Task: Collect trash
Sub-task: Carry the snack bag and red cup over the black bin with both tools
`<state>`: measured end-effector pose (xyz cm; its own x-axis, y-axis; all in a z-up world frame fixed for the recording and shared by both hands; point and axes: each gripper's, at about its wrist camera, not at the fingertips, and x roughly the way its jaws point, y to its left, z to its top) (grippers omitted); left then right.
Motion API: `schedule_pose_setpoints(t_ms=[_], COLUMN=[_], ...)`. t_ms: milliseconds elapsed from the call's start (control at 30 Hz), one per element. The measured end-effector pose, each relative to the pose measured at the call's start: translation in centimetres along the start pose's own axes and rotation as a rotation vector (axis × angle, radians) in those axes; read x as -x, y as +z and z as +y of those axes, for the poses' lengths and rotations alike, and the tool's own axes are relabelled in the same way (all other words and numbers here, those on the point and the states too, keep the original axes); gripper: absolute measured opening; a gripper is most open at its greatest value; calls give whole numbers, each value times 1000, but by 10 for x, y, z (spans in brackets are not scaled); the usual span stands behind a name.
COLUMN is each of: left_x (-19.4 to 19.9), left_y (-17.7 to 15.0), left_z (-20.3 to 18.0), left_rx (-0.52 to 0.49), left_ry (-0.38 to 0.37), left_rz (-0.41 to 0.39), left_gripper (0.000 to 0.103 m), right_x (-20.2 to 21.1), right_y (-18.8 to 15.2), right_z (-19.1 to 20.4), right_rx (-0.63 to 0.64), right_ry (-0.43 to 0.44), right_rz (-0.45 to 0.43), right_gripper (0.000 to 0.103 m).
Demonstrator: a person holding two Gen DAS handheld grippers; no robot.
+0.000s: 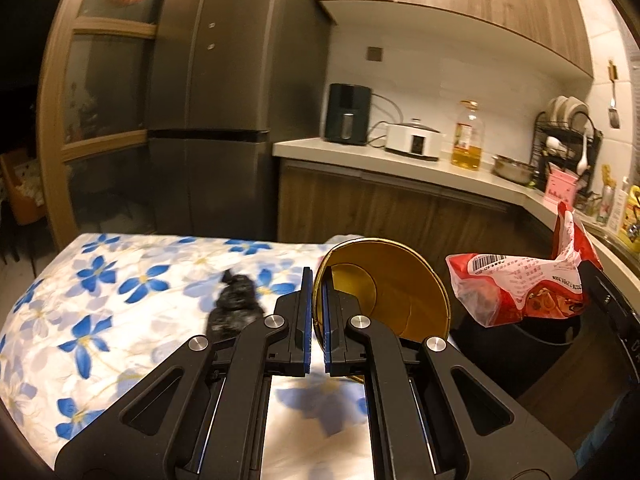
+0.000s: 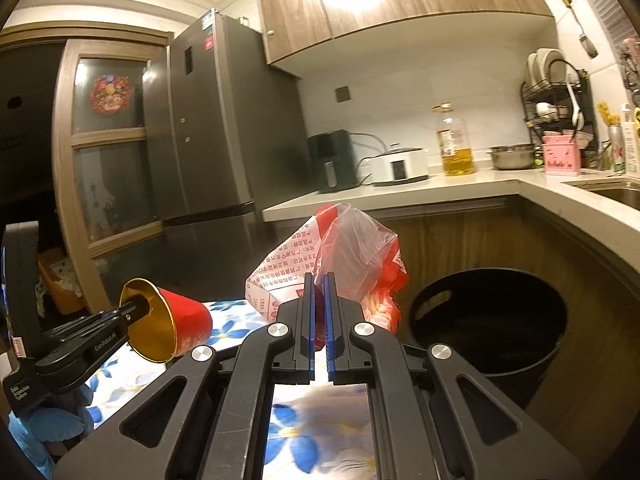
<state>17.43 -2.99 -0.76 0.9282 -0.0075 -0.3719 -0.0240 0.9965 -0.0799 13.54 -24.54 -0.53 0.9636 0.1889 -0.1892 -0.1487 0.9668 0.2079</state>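
1. Black trash bin [image 2: 490, 320]: one, standing on the floor against the curved counter [image 2: 560, 204], to the right of the table and beyond its right end. Its mouth is open and faces up. Everything I carry has to travel rightward and slightly farther away to get over it.
2. Table with the blue-flower cloth [image 1: 100, 280]: one, near and to the left. One crumpled black wrapper [image 1: 234, 304] is still lying on it, left of my left gripper [image 1: 318, 320] and not held.
3. Red-and-white plastic bag [image 2: 340, 256]: one, clenched in my right gripper [image 2: 319, 320]; the pads pinch its lower fold, and the bag stands up and leans right, toward the bin. I judge this hand the nearer of the two to the bin, so it should release first.
4. Red paper cup with gold lining [image 2: 168, 320]: one, gripped by its rim in my left gripper, one pad inside and one outside. The cup's long axis lies roughly level, with its mouth toward me and its base pointing away.
5. Count: three pieces of trash, two in hand and one on the table.
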Motion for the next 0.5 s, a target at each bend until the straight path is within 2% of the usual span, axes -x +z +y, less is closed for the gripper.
schedule_pose_setpoints(t_ms=[500], left_x=[-24], left_y=[14], left_z=[-111], left_rx=[-81], left_ry=[-186], left_rz=[-34], left_gripper=[3], right_x=[14], right_y=[18], right_z=[-80], right_rx=[-22], right_ry=[-187], right_rz=[-59], right_gripper=[5])
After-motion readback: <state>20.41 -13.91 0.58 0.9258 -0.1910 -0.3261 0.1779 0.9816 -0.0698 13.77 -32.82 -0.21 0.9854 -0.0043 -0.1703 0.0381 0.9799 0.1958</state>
